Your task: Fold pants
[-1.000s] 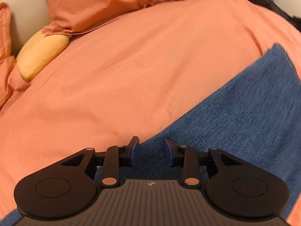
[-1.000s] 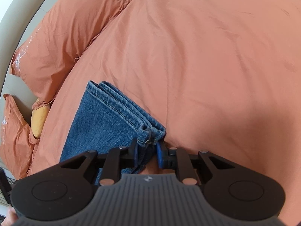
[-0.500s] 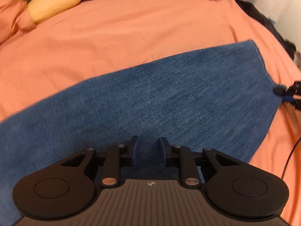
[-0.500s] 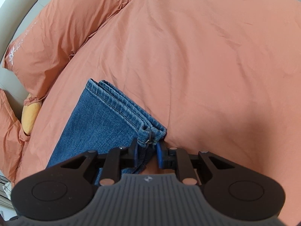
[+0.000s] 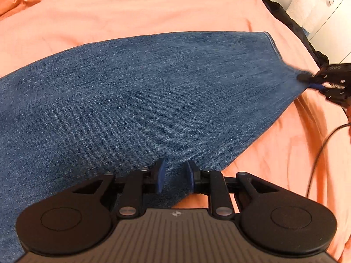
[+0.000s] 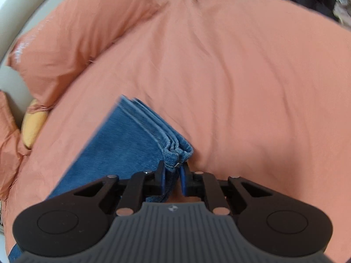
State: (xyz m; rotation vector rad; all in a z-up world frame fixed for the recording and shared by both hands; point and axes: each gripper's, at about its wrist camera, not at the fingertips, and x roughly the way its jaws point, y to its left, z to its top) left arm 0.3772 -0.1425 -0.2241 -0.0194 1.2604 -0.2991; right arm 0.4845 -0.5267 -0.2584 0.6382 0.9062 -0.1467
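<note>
- Compared with a second ago, the left wrist view swings off the bare duvet so the pants (image 5: 140, 100) now fill most of it, and the right gripper (image 5: 316, 83) comes into sight at the far right, pinching the hem corner. In the right view the hem end looks a bit lifted and blurrier than before, so that end seems to be on the move.
- Pants are blue jeans, lying across the orange duvet (image 5: 153, 11) of the bed. The legs look already laid one on the other: the right view shows several hem layers stacked together (image 6: 173, 146).
- Right gripper (image 6: 173, 177): fingers closed down tight on that stacked hem corner, denim clearly squeezed between the blue pads.
- Left gripper (image 5: 174, 178): fingers sit a moderate gap apart at the near edge of the denim. Fabric runs between them, but I can't see it pinched, so I'd call it open and not gripping.
- Progress guess: lengthwise fold done, crosswise fold not yet. Hem end still has to be carried over toward the waist, which is out of view, and then smoothed.
- Further out: orange pillow (image 6: 72, 35) up at the head, a yellow cushion (image 6: 33, 127) tucked beside it, dark clothes (image 5: 291, 24) off the far edge, and a thin cable (image 5: 322, 151) trailing on the right.
</note>
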